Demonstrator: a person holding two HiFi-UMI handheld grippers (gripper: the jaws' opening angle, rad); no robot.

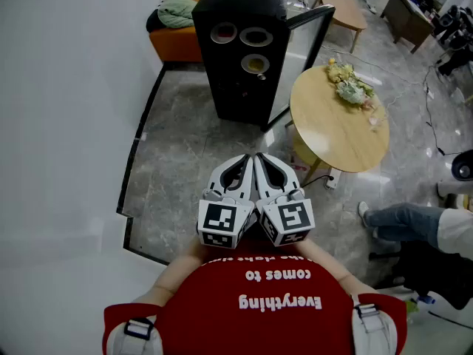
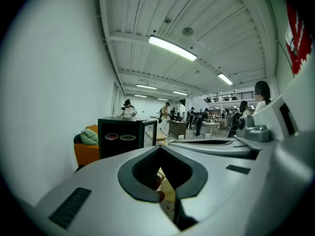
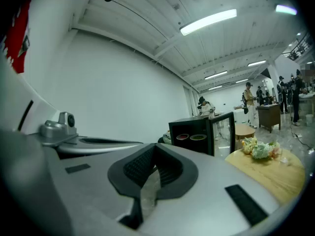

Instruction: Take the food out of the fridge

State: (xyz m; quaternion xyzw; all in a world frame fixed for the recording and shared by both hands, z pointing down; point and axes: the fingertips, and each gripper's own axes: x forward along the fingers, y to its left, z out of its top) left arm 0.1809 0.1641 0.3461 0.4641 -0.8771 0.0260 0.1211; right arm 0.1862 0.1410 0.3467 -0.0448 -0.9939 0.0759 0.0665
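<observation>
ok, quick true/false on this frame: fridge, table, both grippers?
1. The fridge door stands open. True.
2. Bowls sit inside the fridge. True.
3. The right gripper holds a bowl. False: its jaws are together on nothing.
4. The round table is bare. False: a pale leafy bunch lies on it.
5. The left gripper is shut and well short of the fridge. True.

A round wooden table [image 1: 347, 143] with a bunch of flowers [image 1: 351, 87] on it was seen on the grey stone floor [image 1: 177, 154], and a green cloth [image 1: 176, 9] was laid on an orange sofa [image 1: 168, 44] beside the white wall [image 1: 66, 87].
</observation>
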